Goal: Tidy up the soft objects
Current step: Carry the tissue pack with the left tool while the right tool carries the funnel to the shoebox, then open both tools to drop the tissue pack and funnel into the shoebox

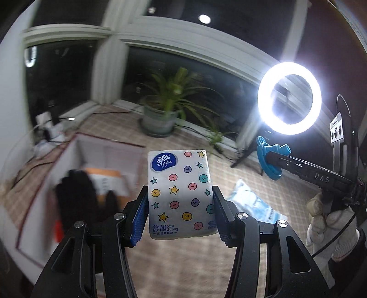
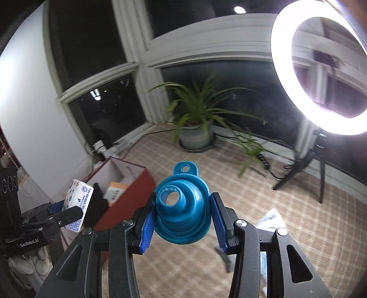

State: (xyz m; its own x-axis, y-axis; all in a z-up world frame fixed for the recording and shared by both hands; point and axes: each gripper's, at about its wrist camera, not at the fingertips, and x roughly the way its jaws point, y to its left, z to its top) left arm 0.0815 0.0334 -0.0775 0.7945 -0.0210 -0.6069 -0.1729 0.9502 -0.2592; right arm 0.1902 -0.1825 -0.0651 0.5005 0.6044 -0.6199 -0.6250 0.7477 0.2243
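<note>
Beside the open red-walled box (image 1: 75, 160), the left gripper (image 1: 181, 201) clamps a soft, plastic-wrapped tissue pack (image 1: 181, 192) printed with stars and dots. The right gripper (image 2: 183, 215) pinches a ribbed blue silicone funnel (image 2: 183, 213). Judged step: carrying. Next, lower each into the box, releasing gently.

Night outside: windows (image 2: 110, 107) black behind white frames, wrapping the corner ahead of both tools. White wall (image 2: 25, 96) on the left. Floor (image 2: 309, 217) is beige checked covering, blurred. Potted plant (image 2: 196, 133) straight ahead at the window sill, a smaller plant (image 2: 250, 146) trailing to its right. Ring light (image 2: 321, 66) lit, up and right of the right tool, on a black tripod (image 2: 305, 169). Cables (image 2: 137, 137) run along the floor at the window base. Ceiling spot (image 1: 204, 18) reflected above.
</note>
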